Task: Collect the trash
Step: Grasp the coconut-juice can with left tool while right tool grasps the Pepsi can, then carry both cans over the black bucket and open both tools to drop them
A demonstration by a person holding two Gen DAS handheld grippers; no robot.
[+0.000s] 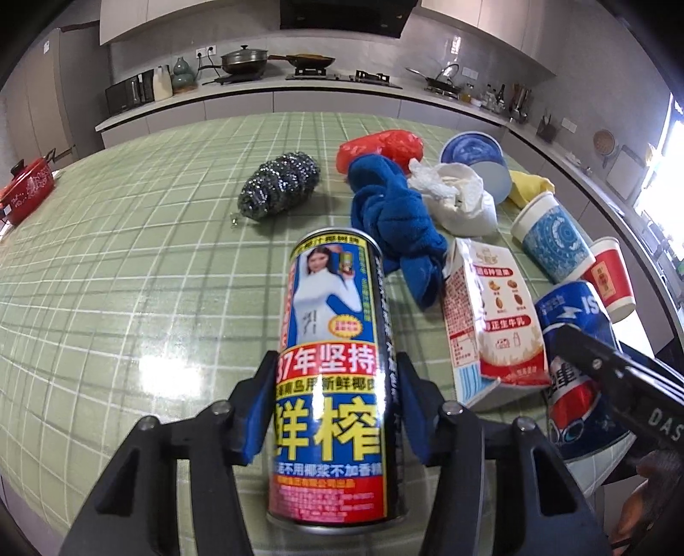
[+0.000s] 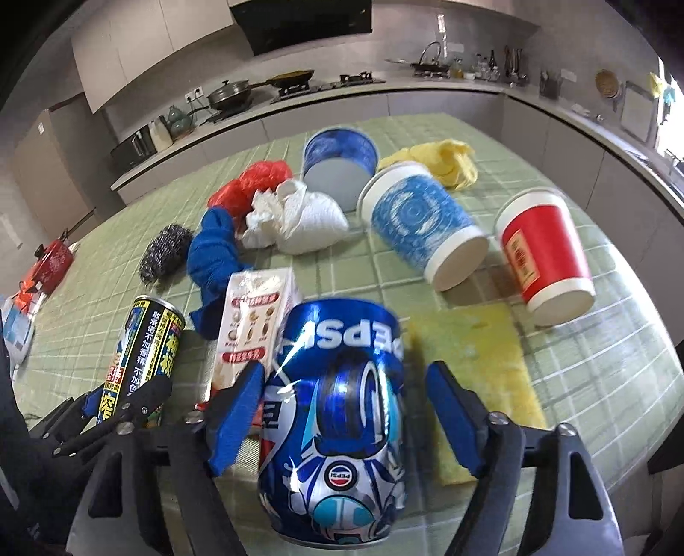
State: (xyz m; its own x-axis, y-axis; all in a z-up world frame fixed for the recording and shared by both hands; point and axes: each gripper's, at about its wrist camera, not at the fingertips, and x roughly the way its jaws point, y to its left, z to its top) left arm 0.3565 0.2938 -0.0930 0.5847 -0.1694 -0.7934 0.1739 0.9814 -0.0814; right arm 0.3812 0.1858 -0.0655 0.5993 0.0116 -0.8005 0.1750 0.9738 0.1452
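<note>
Both claws straddle upright cans on my green table (image 1: 128, 265): left gripper (image 1: 331, 410) pads touching the coconut can (image 1: 333, 363), right gripper (image 2: 342, 410) gapped around the Pepsi can (image 2: 337, 410). Uneven closing could tip Pepsi into the milk carton (image 2: 252, 325).

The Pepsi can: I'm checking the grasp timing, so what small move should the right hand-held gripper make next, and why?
Probably close a little further. The Pepsi can stands between the right hand-held gripper's blue pads; one pad touches it, but a gap shows beside the other.

A green checked tablecloth (image 1: 128, 265) covers the table. Behind it a long pale counter (image 1: 265, 92) carries a stove with pans, under grey wall cabinets (image 1: 179, 17). Daylight enters from a window (image 1: 673, 141) at the right.
</note>
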